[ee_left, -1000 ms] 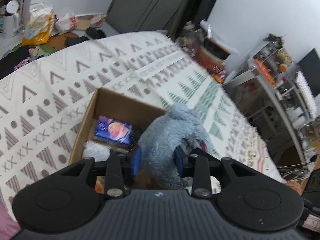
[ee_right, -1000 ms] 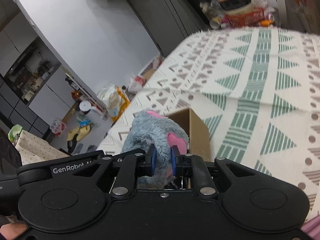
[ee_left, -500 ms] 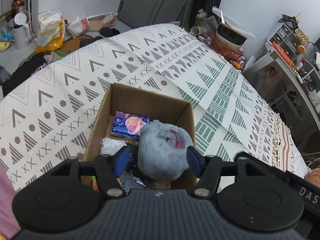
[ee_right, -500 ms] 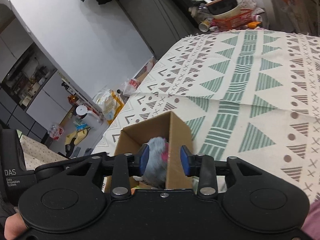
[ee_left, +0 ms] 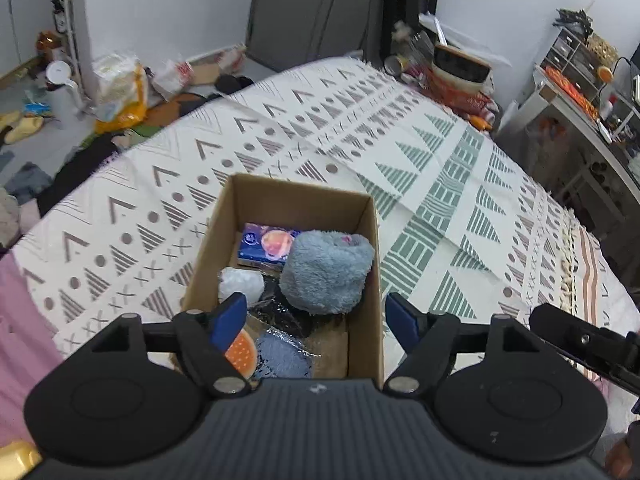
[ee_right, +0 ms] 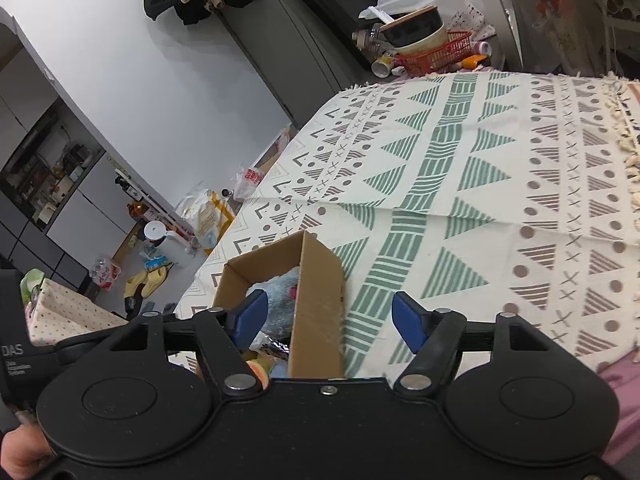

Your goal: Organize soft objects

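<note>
Blue-padded left gripper (ee_left: 316, 316) – spread above box (ee_left: 362, 240).

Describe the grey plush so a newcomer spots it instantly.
On the patterned bedspread stands an open cardboard box. The grey plush lies inside against its right wall, beside a blue packet: the only fluffy item, with a pink spot.

One cardboard box (ee_left: 362, 216) on one patterned bedspread (ee_left: 448, 184). Inside: one grey plush toy (ee_left: 326, 270), one blue tissue pack (ee_left: 266, 244), one white crumpled item (ee_left: 240, 283), one orange round item (ee_left: 241, 354), one grey-blue cloth (ee_left: 282, 356).
</note>
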The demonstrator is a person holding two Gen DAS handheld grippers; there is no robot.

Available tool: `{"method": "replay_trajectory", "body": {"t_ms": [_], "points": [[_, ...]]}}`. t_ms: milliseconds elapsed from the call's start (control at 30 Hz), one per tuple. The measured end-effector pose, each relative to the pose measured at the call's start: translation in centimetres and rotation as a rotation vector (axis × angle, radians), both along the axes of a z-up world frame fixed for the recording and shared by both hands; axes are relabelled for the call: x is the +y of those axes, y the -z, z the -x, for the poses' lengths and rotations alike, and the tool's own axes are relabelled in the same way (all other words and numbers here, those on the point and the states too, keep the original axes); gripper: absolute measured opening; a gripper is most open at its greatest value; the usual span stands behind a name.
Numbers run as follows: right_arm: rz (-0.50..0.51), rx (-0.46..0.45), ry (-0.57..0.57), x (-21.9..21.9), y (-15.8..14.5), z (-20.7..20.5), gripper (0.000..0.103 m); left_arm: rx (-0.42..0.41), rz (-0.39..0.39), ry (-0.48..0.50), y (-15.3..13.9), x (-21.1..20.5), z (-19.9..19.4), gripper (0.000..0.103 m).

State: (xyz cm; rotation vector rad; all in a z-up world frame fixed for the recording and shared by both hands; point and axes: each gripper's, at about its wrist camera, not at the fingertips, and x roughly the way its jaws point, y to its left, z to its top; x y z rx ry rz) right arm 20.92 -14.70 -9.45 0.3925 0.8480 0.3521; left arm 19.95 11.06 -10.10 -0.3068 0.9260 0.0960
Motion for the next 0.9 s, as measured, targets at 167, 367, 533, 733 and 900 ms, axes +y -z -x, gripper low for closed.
{"method": "replay_trajectory", "body": {"t_ms": [167, 367, 533, 733, 900], "points": [[0.008, -0.025, 0.004, -1.8, -1.2, 1.2, 0.094, -0.002, -0.042, -0.002, -1.8, -1.7, 1.7, 0.083], [0.026, -0.055, -0.007, -3.6, -2.6, 3.0, 0.103, -0.005, -0.061, 0.028, -3.7, -4.3, 4.1, 0.084], [0.037, -0.072, -0.014, -4.7, -3.6, 4.3, 0.103, -0.023, -0.137, 0.036, -5.3, -6.5, 6.3, 0.089], [0.042, -0.098, -0.024, -6.0, -4.8, 5.9, 0.103, -0.052, -0.166, 0.033, -6.9, -7.7, 8.4, 0.091], [0.07, -0.103, -0.038, -6.6, -5.6, 7.1, 0.103, -0.073, -0.162, 0.031, -7.9, -8.5, 10.1, 0.098]]}}
